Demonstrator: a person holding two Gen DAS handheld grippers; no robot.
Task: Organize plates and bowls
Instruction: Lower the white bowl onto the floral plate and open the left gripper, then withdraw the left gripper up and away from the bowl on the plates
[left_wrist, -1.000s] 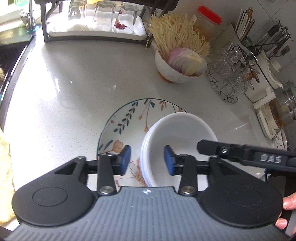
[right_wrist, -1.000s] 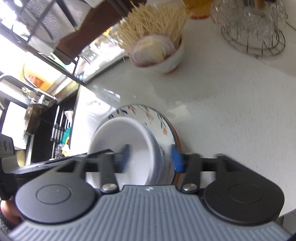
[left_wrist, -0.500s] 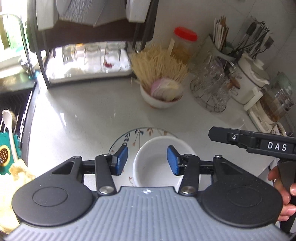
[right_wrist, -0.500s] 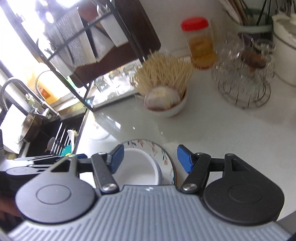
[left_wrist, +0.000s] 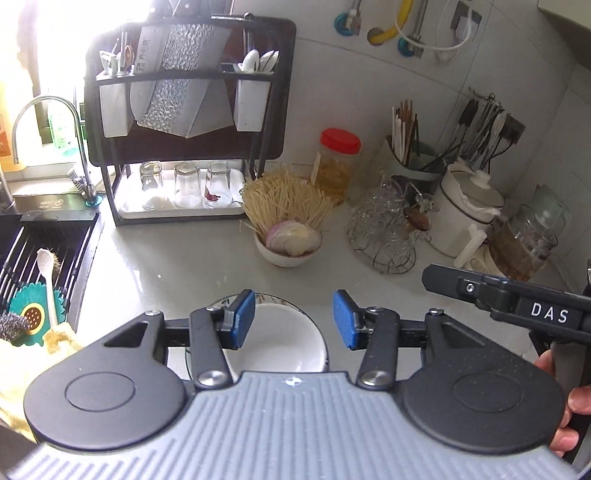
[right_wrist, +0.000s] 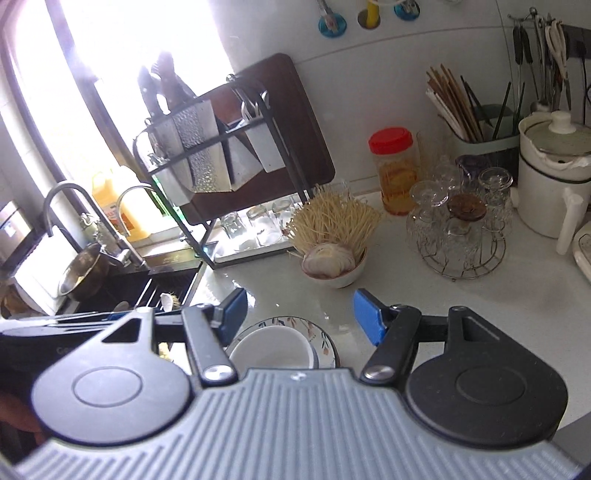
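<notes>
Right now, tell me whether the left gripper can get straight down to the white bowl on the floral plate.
Probably yes. The left gripper is open and empty above the white bowl, which sits on the floral plate. Nothing lies between them; the right gripper, also open, is off to the side.

The white bowl (left_wrist: 280, 347) looks like smooth glazed ceramic, as does the floral plate (right_wrist: 325, 338) beneath it; the countertop (left_wrist: 177, 273) is glossy pale stone with reflections; the rack (left_wrist: 110, 155) is matt black metal; the tumblers (left_wrist: 188, 184) are clear glass
</notes>
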